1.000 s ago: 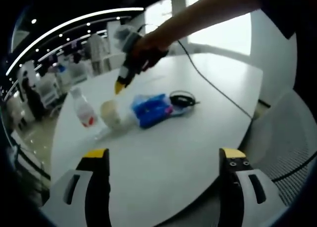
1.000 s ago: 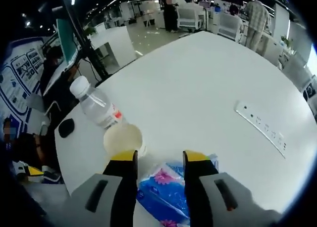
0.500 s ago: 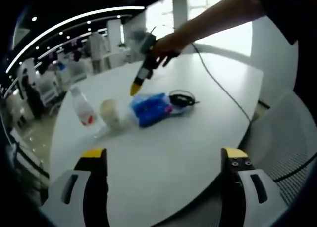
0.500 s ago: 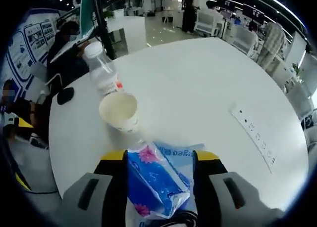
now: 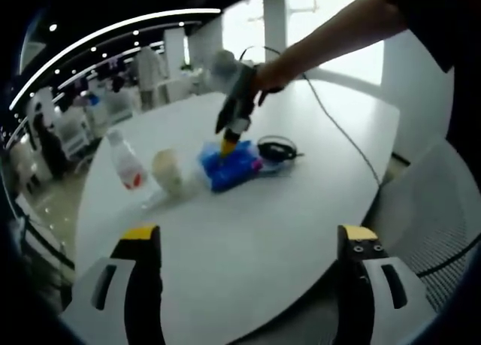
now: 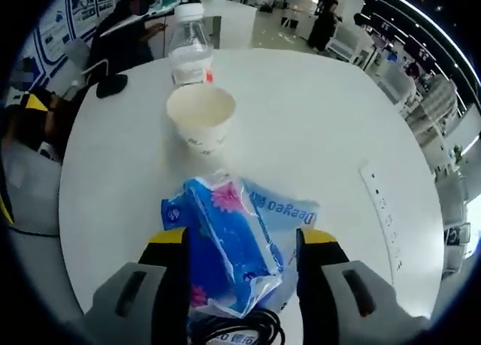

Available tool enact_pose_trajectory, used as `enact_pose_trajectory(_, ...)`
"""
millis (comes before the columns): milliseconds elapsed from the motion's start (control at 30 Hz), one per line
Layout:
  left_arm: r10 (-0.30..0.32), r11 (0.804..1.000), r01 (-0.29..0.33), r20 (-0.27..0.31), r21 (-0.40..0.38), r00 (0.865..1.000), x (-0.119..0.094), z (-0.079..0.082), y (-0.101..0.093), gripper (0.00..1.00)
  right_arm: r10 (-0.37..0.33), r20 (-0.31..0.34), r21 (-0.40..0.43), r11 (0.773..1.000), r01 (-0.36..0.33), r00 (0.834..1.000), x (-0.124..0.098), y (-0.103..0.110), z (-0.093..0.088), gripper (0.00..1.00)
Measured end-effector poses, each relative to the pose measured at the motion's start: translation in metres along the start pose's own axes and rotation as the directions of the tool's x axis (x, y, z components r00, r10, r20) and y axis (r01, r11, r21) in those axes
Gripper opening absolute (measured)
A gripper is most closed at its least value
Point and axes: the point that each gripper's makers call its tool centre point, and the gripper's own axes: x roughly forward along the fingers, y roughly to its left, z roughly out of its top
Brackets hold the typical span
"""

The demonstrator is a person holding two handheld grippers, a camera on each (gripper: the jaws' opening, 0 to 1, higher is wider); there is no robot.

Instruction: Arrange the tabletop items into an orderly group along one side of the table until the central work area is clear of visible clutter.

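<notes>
Your right gripper [image 6: 239, 243] is down over the blue tissue pack [image 6: 225, 247], jaws apart with the pack lying between them; I cannot tell whether the tips touch the wrapper. That view gives you the close detail: the pack's crinkled plastic, a coil of black cable [image 6: 237, 331] just at its near end, and the paper cup [image 6: 201, 119] standing upright just beyond it. The cup is open-topped and looks empty. Right behind it stands a clear bottle [image 6: 189, 52] with a white cap and a red label band; I cannot tell what is in it. Off to the right, a white power strip [image 6: 384, 213] lies flat, well apart from the cluster.

The left gripper view gives you the wide picture instead. Your left gripper [image 5: 248, 243] hangs over the near edge of the white table [image 5: 248, 232], jaws wide apart, gripping nothing. From there you see the right gripper [image 5: 231, 131] coming down on the tissue pack [image 5: 229, 164] from above, your arm reaching in from the upper right, with bottle [image 5: 125, 164], cup [image 5: 167, 172], pack and cable [image 5: 276, 149] strung in a row across the table.

The table is round and pale, in an open office with ceiling light strips, desks and people in the background.
</notes>
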Motion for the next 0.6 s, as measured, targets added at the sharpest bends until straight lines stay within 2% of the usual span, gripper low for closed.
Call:
enact_pose_trajectory(367,0.008,1.0,-0.008,-0.017,0.016,1.0,0.001,-0.003,0.001,0.93,-0.005,-0.044,-0.078,0.997,0.001,0.999,0.01,0.007,-0.015,0.49)
enact_pose_trajectory(600,0.009,1.0,-0.009,-0.017,0.016,1.0,0.002,-0.003,0.002,0.92,-0.002,-0.05,-0.118,0.993,-0.004,0.999,0.016,0.014,-0.018,0.35)
